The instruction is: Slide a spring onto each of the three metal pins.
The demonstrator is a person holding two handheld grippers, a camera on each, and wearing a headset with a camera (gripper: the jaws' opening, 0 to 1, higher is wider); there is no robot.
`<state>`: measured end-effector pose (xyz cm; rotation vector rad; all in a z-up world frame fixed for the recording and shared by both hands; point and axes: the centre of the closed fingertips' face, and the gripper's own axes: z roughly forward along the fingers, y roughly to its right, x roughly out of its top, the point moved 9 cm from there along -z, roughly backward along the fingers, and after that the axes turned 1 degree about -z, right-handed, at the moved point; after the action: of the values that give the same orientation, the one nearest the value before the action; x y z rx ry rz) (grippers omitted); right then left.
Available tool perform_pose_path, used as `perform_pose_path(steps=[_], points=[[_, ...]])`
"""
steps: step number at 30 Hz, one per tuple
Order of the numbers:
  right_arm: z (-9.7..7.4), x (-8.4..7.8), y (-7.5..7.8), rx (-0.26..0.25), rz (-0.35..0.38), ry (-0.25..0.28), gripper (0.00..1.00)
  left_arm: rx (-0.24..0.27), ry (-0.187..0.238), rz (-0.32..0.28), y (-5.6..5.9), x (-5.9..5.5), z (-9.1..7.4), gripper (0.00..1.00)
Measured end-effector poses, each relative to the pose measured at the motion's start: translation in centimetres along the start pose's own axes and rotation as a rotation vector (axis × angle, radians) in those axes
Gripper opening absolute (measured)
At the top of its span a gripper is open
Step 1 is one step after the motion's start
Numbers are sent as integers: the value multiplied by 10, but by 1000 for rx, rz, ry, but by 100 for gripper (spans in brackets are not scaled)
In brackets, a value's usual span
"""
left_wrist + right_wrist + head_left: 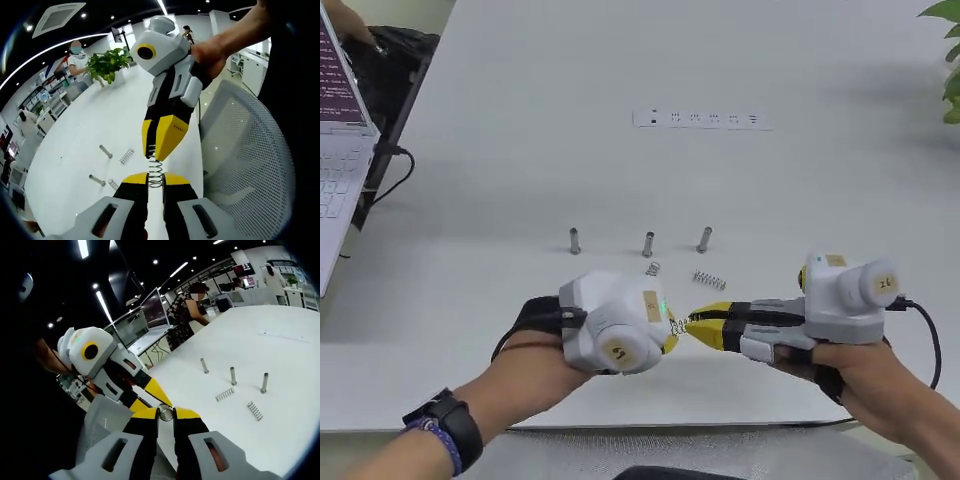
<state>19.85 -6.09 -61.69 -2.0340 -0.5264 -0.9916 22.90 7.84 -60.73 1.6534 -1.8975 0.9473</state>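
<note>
Held spring (pixel 156 170): off the table, above its near edge, bridging the tips of both grippers.
Left gripper (pixel 155 181): jaws pinch 1 end of the held spring.
Right gripper (pixel 166 416): jaws nipped on the other end, coil seen end-on.
Pins: left pin (pixel 575 241), middle pin (pixel 648 244), right pin (pixel 704 239); upright in a row, all 3 bare.
Loose springs: short spring (pixel 653 268) and long spring (pixel 709 280), flat on the table (pixel 520 150) just in front of the pins.
Progress: by my reading 0 of 3 done; first spring in hand, 3 left to thread.
</note>
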Motion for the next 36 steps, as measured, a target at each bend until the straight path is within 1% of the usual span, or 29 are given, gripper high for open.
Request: perform_pose_path(steps=[9, 13, 18, 21, 25, 28, 32, 36], points=[[0, 7, -1, -22, -9, 7, 9, 12, 2, -6, -3, 2, 1, 2], [2, 15, -4, -28, -20, 25, 9, 27, 8, -18, -7, 4, 1, 2], [5, 27, -6, -45, -62, 17, 8, 44, 22, -34, -11, 6, 0, 2], [6, 34, -7, -59, -85, 16, 8, 63, 36, -51, -15, 7, -1, 2], [7, 39, -8, -71, -101, 17, 9, 78, 49, -68, -18, 9, -2, 2], [8, 40, -9, -77, -124, -4, 9, 80, 53, -72, -19, 8, -3, 2], [8, 39, -9, -73, -158, -56, 9, 77, 60, -89, -17, 5, -2, 2], [9, 38, -10, -65, -206, -115, 9, 72, 57, -82, -12, 3, -1, 2]])
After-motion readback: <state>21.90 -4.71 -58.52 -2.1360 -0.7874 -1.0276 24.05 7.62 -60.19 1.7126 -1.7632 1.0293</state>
